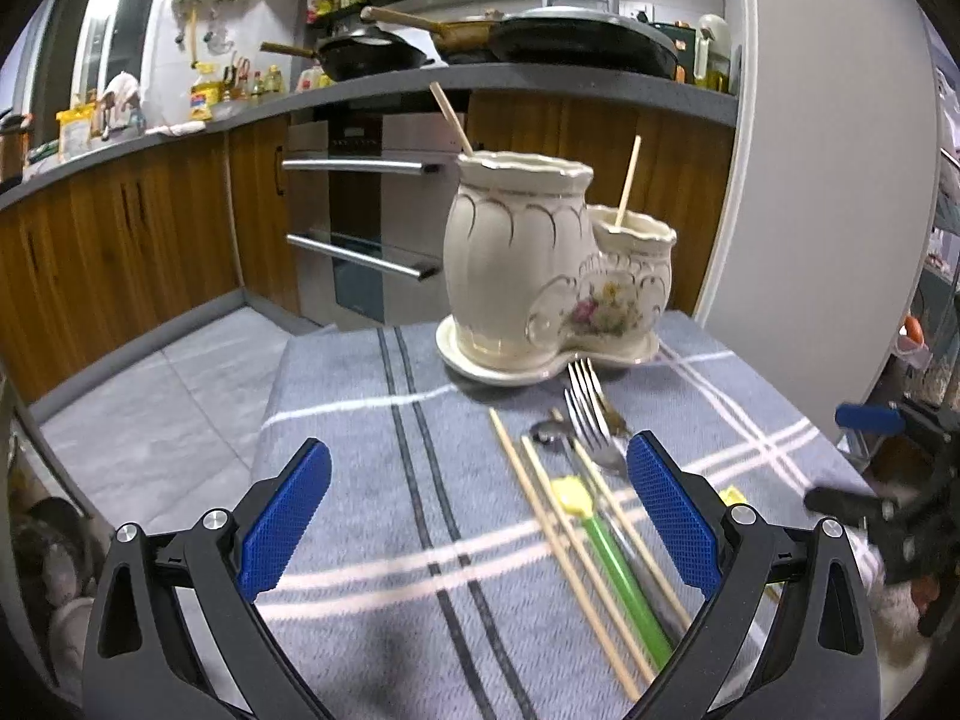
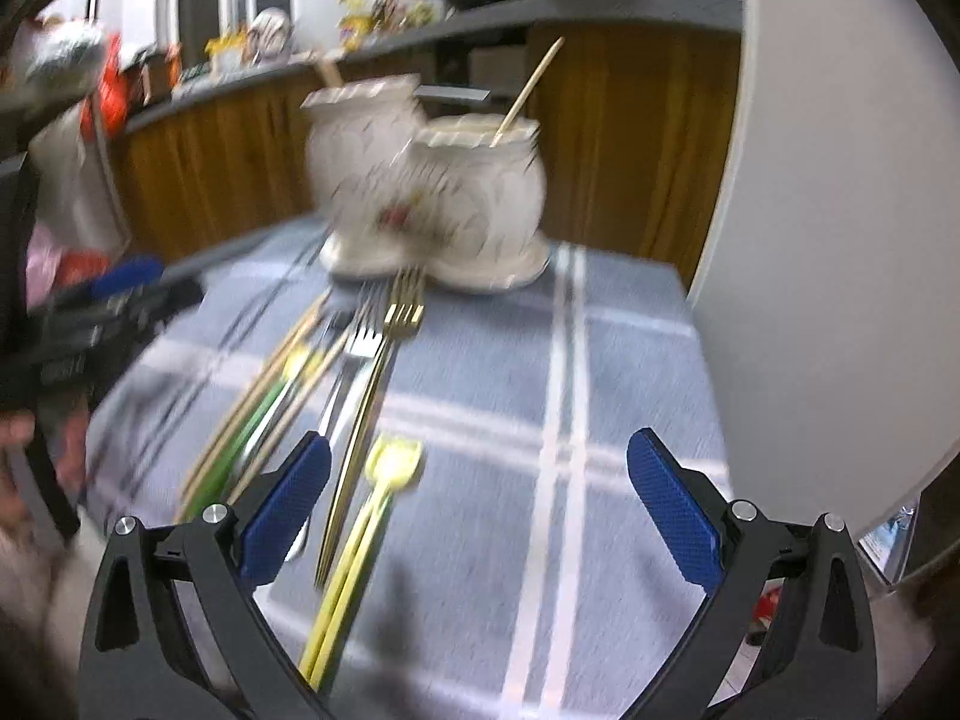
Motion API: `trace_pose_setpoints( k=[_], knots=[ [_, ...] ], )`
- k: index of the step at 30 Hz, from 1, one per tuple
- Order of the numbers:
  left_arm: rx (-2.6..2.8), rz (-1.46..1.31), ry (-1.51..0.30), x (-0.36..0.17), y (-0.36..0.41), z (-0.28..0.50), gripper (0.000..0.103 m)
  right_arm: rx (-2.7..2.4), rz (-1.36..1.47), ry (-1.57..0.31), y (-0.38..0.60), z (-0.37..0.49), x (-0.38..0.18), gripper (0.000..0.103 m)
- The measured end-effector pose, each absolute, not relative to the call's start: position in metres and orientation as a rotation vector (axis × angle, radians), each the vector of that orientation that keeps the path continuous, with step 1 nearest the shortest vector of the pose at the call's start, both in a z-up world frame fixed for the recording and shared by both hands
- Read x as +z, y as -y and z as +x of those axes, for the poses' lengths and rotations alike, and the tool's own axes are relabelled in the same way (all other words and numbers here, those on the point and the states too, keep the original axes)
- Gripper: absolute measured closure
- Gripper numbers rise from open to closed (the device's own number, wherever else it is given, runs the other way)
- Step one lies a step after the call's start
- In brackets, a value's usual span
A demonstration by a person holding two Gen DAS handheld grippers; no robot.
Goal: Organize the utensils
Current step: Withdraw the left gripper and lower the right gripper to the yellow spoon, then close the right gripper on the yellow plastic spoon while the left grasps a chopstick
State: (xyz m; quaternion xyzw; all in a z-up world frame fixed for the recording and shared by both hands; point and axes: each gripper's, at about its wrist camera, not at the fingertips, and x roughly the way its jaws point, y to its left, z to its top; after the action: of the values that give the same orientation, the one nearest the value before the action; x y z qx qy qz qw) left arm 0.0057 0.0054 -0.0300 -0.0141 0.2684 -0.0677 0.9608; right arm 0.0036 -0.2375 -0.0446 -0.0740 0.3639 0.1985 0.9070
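Blue pads are showing on both grippers, and both are standing wide open with nothing between them. The left gripper (image 1: pixel 478 513) is hanging over the gray striped tablecloth (image 1: pixel 360 432), with the utensils lying by its right finger. Wooden chopsticks (image 1: pixel 558 540), a green-handled tool (image 1: pixel 624 582) and silver forks (image 1: pixel 585 414) are resting side by side there. Far behind them, the cream holder (image 1: pixel 528 276) with two cups is sitting on its plate, with one stick poking out of each cup. The right gripper (image 2: pixel 478 513) is hanging near a yellow tool (image 2: pixel 360 528) and what is probably a gold fork (image 2: pixel 403 312), though that view is blurry.
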Motion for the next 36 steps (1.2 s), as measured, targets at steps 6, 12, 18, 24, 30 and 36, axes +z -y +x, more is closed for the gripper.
trace_pose_setpoints(
  k=[6,12,18,24,30,36],
  knots=[
    [-0.151,-0.017,-0.560,-0.036,-0.005,-0.001,0.005,0.456,-0.182,-0.812,0.233,-0.019,-0.054,0.009],
    [-0.145,-0.019,-0.565,-0.037,-0.006,-0.003,0.005,0.492,-0.201,-0.887,0.227,-0.027,-0.066,0.045],
    [-0.146,-0.020,-0.568,-0.038,-0.006,-0.003,0.005,0.475,-0.196,-0.901,0.224,-0.021,-0.069,0.076],
    [-0.149,-0.014,-0.577,-0.041,-0.005,-0.002,0.005,0.425,-0.172,-0.908,0.220,0.005,-0.069,0.081],
    [-0.150,0.012,-0.611,-0.046,-0.003,0.002,0.005,0.437,-0.192,-0.912,0.206,0.020,-0.070,0.087],
    [-0.165,0.020,-0.651,-0.050,-0.001,0.005,0.005,0.445,-0.119,-0.835,0.208,0.029,-0.057,0.093]
  ],
)
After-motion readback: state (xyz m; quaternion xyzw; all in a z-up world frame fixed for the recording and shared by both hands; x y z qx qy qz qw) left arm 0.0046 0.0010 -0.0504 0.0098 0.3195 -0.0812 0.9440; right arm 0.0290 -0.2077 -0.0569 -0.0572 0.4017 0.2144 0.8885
